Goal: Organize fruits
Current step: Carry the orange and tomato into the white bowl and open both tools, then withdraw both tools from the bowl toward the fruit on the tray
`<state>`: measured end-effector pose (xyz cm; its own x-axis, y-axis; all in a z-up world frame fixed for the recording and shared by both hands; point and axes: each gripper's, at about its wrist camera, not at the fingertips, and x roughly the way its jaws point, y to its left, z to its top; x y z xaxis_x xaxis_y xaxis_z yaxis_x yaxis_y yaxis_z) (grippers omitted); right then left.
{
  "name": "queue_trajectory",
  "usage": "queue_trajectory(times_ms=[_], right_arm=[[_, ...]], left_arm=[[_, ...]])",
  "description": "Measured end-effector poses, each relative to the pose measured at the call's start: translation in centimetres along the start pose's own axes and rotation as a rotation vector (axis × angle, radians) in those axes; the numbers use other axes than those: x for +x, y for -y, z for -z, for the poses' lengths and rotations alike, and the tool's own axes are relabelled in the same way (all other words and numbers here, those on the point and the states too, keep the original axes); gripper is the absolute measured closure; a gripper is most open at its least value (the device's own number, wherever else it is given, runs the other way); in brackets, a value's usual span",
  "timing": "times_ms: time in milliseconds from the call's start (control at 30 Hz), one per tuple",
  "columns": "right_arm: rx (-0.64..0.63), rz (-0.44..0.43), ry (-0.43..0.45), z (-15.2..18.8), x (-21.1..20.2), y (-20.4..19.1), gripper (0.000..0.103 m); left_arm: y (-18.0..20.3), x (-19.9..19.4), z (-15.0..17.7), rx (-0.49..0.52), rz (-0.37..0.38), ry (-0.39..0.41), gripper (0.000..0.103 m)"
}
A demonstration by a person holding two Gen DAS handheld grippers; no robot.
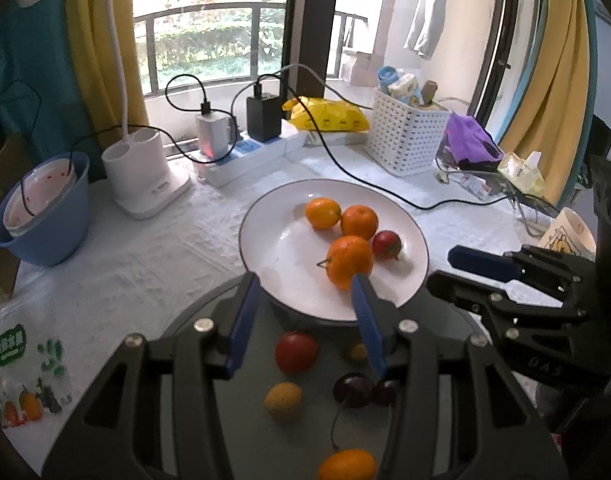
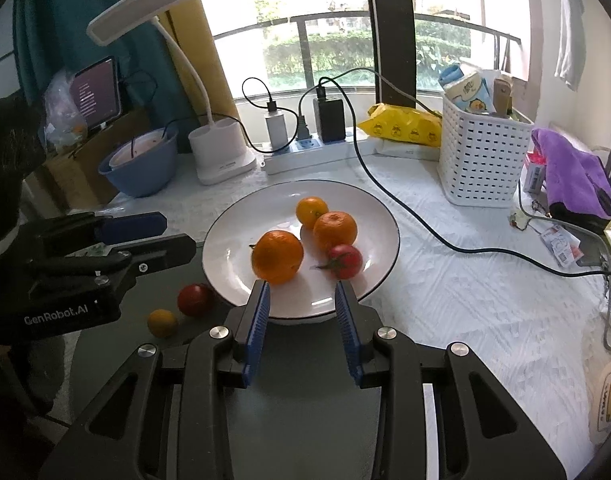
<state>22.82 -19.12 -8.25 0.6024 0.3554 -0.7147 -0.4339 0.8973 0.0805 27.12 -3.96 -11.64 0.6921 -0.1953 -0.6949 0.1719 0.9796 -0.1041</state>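
A white plate point(image 1: 385, 292) point(image 2: 377, 224) holds a large mandarin point(image 1: 347, 260) point(image 2: 277, 256), a second mandarin point(image 1: 359, 222) point(image 2: 335, 230), a small orange point(image 1: 322, 213) point(image 2: 311, 210) and a red tomato point(image 1: 386, 245) point(image 2: 345, 261). On the grey tray point(image 1: 305, 432) below my left gripper lie a tomato point(image 1: 296, 351) point(image 2: 194, 299), small yellow-orange fruits point(image 1: 283, 400) point(image 2: 162, 322) and dark cherries point(image 1: 353, 389). My left gripper point(image 1: 305, 284) point(image 2: 177, 232) is open and empty above the tray. My right gripper point(image 2: 303, 290) point(image 1: 439, 270) is open and empty at the plate's near edge.
A blue bowl point(image 1: 41, 208) point(image 2: 141, 168), a white lamp base point(image 1: 145, 176) point(image 2: 221, 152), a power strip point(image 1: 245, 156) with chargers and a black cable point(image 2: 405, 208), a yellow packet point(image 2: 405, 124), a white basket point(image 2: 481, 152) and a purple cloth point(image 2: 573, 172) stand behind. A fruit bag point(image 1: 21, 376) lies left.
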Motion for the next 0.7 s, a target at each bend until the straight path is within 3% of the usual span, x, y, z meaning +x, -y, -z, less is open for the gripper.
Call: queue_trajectory(times_ms=[700], right_arm=[[-0.029, 0.004, -0.032, 2.6, -1.0, -3.5, 0.067]], left_arm=[[-1.5, -2.7, 3.8, -0.046, 0.006, 0.001, 0.054]])
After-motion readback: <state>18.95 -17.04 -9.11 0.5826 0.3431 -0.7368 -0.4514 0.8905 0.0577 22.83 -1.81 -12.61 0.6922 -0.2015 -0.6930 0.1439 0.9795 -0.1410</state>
